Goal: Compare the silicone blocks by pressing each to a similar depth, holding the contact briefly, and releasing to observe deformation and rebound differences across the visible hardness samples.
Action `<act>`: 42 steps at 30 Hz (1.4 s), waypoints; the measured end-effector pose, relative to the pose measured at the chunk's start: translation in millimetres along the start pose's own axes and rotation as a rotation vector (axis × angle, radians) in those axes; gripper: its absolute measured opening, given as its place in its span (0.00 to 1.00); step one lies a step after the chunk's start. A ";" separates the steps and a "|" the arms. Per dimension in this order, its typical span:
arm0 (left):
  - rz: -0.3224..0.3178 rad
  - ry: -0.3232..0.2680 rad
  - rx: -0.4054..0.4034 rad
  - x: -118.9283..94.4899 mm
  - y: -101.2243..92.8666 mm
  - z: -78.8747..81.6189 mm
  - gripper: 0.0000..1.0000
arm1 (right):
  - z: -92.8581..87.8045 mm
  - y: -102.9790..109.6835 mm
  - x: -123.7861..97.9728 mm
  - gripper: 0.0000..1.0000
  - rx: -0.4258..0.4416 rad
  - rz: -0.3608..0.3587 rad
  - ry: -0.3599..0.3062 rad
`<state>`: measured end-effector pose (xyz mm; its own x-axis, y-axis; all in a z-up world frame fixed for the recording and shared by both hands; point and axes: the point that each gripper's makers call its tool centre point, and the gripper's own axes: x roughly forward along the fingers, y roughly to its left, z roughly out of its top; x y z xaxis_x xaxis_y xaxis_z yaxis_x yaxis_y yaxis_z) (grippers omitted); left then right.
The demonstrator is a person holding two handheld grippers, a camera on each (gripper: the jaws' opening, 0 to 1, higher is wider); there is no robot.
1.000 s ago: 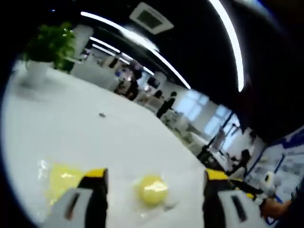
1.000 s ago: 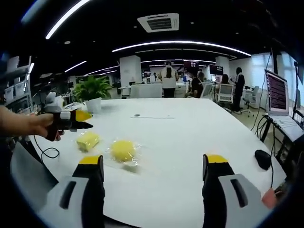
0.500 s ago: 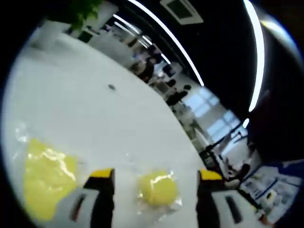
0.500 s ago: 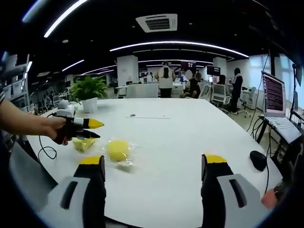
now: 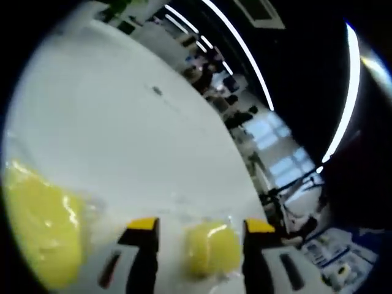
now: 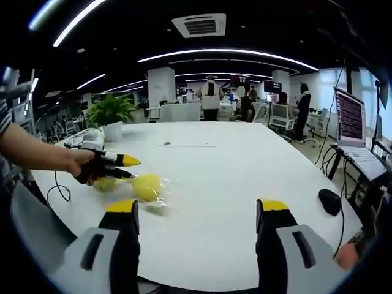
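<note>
Left gripper view, near to far:
- At the bottom centre, left gripper point(image 5: 196, 229), yellow-tipped jaws spread apart, nothing clamped between them.
- Between the jaw tips, round yellow silicone block point(image 5: 211, 254) in clear wrapping, lying on the white table point(image 5: 122, 128); contact with the jaws impossible to judge.
- At the lower left edge, second yellow silicone block point(image 5: 40, 236), larger in the frame, blurred, also in shiny clear film.
- Further up the table, a small dark spot point(image 5: 157, 91).
- In the upper centre, blurred people point(image 5: 211, 67) and long ceiling light strips point(image 5: 245, 55).

Right gripper view, near to far:
- At the bottom centre, right gripper point(image 6: 197, 211), jaws wide apart, empty, above the near edge of the white table.
- Left of centre, the round yellow silicone block point(image 6: 147, 187) in its clear wrapping on the table.
- Just left of it, the second yellow silicone block point(image 6: 104, 184), partly hidden behind the left gripper point(image 6: 125, 166).
- Left gripper held by a hand point(image 6: 82, 165) entering from the left edge, yellow tips pointing right, hanging just over the two blocks; touching or not, cannot tell.
- At the left, a black cable point(image 6: 58, 193) on the table.
- At the lower right, a dark computer mouse point(image 6: 329, 201).
- At the right edge, an open laptop point(image 6: 355, 131).
- At the far left of the table, a potted plant point(image 6: 110, 113).
- Beyond the table, several people point(image 6: 211, 98) standing or sitting, and a ceiling vent point(image 6: 199, 26) in the upper centre.
</note>
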<state>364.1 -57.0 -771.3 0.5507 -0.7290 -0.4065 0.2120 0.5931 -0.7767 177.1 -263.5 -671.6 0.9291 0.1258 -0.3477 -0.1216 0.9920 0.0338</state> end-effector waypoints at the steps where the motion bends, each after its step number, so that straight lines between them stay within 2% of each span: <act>1: -0.002 0.007 0.004 2.5 -0.4 -1.7 0.55 | -1.9 -0.8 0.0 0.71 0.003 -0.003 0.006; 3: 0.003 0.035 -0.005 5.0 1.2 -7.0 0.53 | -3.3 -1.1 0.1 0.71 0.009 -0.003 0.010; 6: 0.010 0.059 -0.009 6.2 1.6 -11.0 0.43 | -3.2 -1.8 0.3 0.70 0.005 -0.007 0.008; 9: 0.047 0.065 0.010 7.4 5.5 -10.9 0.36 | -4.5 -4.1 1.2 0.70 0.007 -0.010 0.008; 11: 0.076 0.080 0.038 6.5 8.2 -11.2 0.34 | -6.3 -5.8 1.4 0.69 0.010 -0.011 0.012; 17: 0.084 0.098 0.032 11.2 2.2 -10.0 0.32 | -13.5 -8.6 1.0 0.66 0.016 -0.008 0.030; 21: 0.099 0.114 -0.018 15.4 3.5 -11.6 0.29 | -13.5 -8.5 -0.1 0.65 0.017 -0.008 0.029; 23: 0.113 0.098 -0.068 16.6 6.2 -10.4 0.27 | -13.1 -9.1 -1.0 0.64 0.014 -0.007 0.025; 28: 0.138 0.092 -0.115 18.0 10.2 -11.0 0.24 | -14.8 -14.3 -4.6 0.64 0.021 -0.018 0.021; 30: 0.125 0.091 -0.127 19.6 8.1 -11.3 0.22 | -16.2 -17.4 -6.0 0.64 0.025 -0.024 0.020; 32: 0.114 0.090 -0.186 20.8 5.4 -14.0 0.20 | -18.7 -20.9 -6.8 0.64 0.029 -0.033 0.025; 35: 0.132 0.092 -0.143 20.0 7.8 -13.8 0.15 | -19.4 -23.6 -8.4 0.63 0.035 -0.042 0.023; 38: 0.129 0.091 -0.161 20.6 7.2 -14.0 0.13 | -20.8 -26.0 -9.3 0.63 0.040 -0.047 0.023; 40: 0.130 0.093 -0.144 20.6 6.8 -13.1 0.10 | -21.3 -26.3 -9.9 0.62 0.044 -0.049 0.021; 42: 0.131 0.082 -0.115 20.4 7.1 -10.9 0.04 | -23.0 -26.5 -9.9 0.62 0.046 -0.048 0.022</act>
<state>368.1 -71.3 -790.4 0.4987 -0.6764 -0.5420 0.0468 0.6454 -0.7624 163.1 -291.3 -690.6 0.9256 0.0786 -0.3702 -0.0609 0.9964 0.0593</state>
